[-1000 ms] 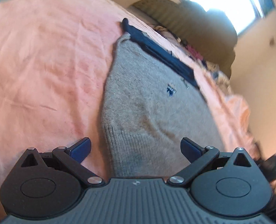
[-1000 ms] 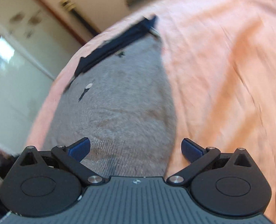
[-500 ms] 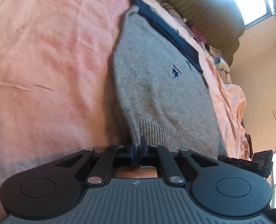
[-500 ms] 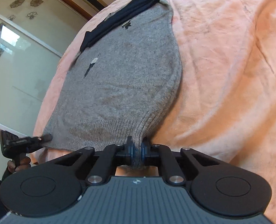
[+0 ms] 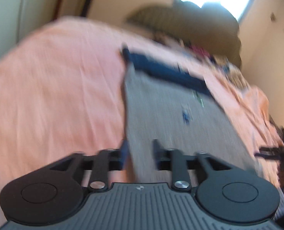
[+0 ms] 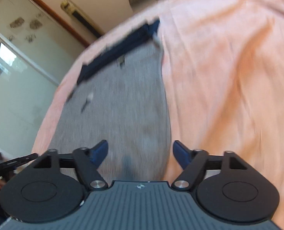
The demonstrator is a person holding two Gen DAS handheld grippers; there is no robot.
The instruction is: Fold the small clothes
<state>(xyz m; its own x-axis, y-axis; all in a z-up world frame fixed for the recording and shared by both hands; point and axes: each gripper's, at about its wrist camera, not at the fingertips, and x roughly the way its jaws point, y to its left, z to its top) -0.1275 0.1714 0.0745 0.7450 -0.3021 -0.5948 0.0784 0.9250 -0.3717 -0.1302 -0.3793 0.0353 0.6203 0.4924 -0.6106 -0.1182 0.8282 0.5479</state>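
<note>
The grey sweater (image 5: 172, 118) lies flat on the pink bedsheet (image 5: 55, 95), its length running straight away from both grippers toward the dark collar. The left gripper (image 5: 140, 153) and right gripper (image 6: 140, 153) hang over its near hem, jaws opening, gripping nothing; each is equally near its own corner.

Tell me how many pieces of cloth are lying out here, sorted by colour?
Grey: 1, the knitted sweater.
Navy: 1, the dark garment along the sweater's far edge.
Peach: 1, the bedsheet underneath both.
Total: 3.
</note>
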